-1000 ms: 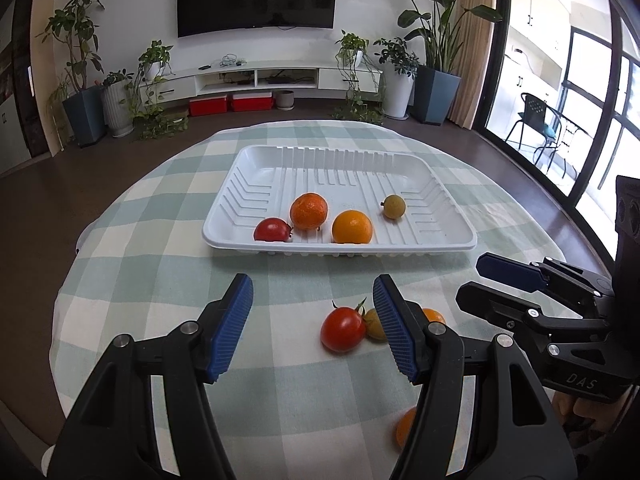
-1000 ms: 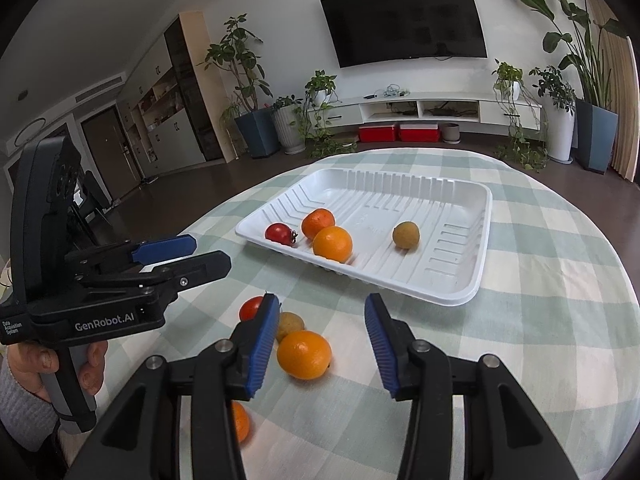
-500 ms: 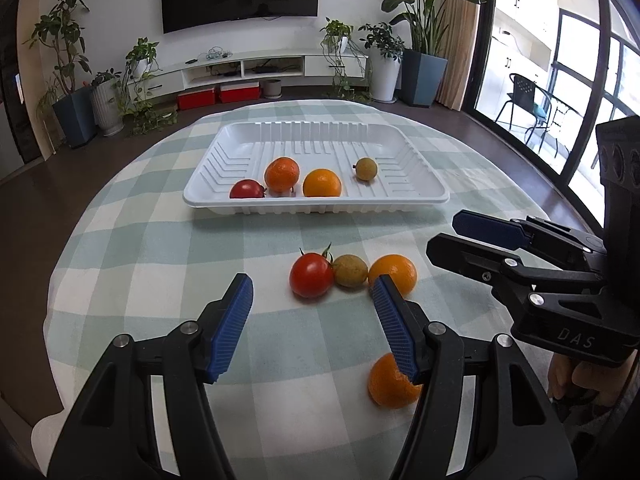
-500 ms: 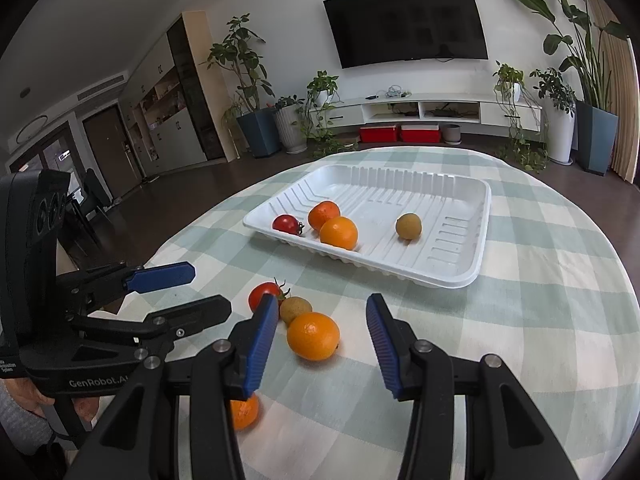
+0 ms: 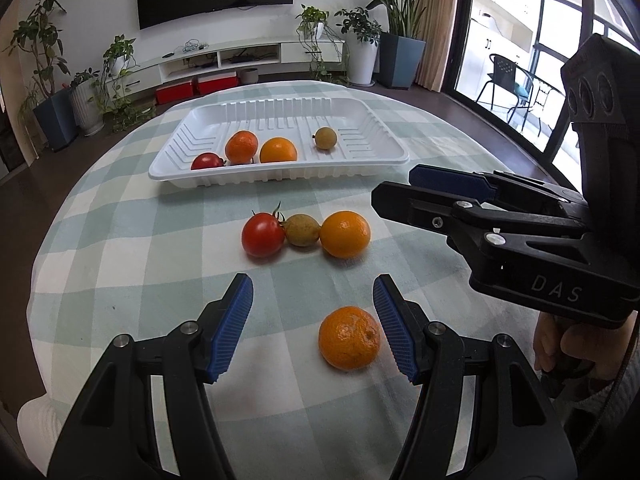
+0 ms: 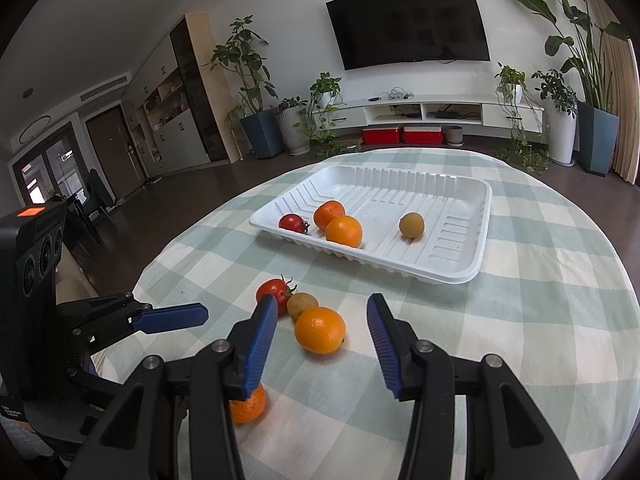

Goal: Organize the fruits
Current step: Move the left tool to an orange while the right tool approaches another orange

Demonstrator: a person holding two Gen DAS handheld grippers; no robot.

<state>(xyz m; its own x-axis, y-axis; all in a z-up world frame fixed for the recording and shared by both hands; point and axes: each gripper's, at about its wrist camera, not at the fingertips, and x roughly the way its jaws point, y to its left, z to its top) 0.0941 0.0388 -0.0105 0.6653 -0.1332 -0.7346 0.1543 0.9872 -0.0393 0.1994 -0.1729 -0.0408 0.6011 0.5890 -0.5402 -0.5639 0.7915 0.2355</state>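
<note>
Left gripper hangs open over the nearest orange; right gripper, marked "DAS", open too. Four fruits sit on the tablecloth, and four more in the white tray behind.

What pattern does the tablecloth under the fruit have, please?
The tablecloth has pale green and white checks, clearest in the right wrist view.

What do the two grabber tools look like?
Both the left gripper and right gripper are black, with silver screws and ribbed blue pads. The right one's side reads DAS. A grey knitted sleeve shows by the hand holding it.
</note>
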